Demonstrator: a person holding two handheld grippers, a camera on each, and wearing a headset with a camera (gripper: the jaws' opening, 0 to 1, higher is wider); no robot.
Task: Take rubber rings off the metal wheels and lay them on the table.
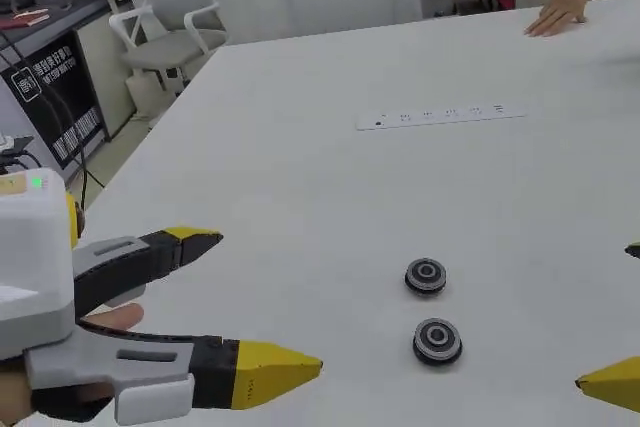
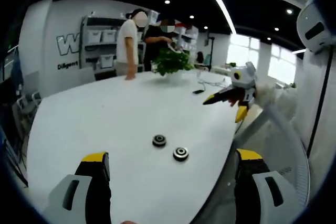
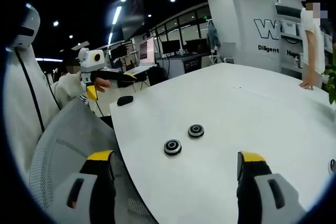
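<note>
**Getting ready to pull the first ring**

I am looking down at the white desk (image 1: 300,147) and seeing two metal wheels lying flat on it, close together. The near wheel (image 1: 437,340) is sitting by my edge of the desk, and the far wheel (image 1: 426,276) is sitting just behind it. They are not touching. Each one is wearing its dark rubber ring (image 1: 419,341) around the outside, so I am judging that no ring is off yet. I am not spotting a loose ring beside them. The whole job is left to do: two rings to pull off and two rings to lay down.

I am holding the left gripper (image 1: 270,302) low at the left side. Its fingers (image 1: 275,367) are standing wide open with nothing between them. The wheels are lying well off to the right of it, apart from both tips. In the left gripper view they are showing out ahead, between the two fingers but far past them.

I am holding the right gripper (image 1: 603,315) at the right side. Its fingers are also spreading wide and carrying nothing. In the right gripper view the wheels are resting ahead of the tips, and neither finger is touching them.

I am thinking the next move is bringing one gripper down to pin a wheel while the other pinches its ring.
</note>
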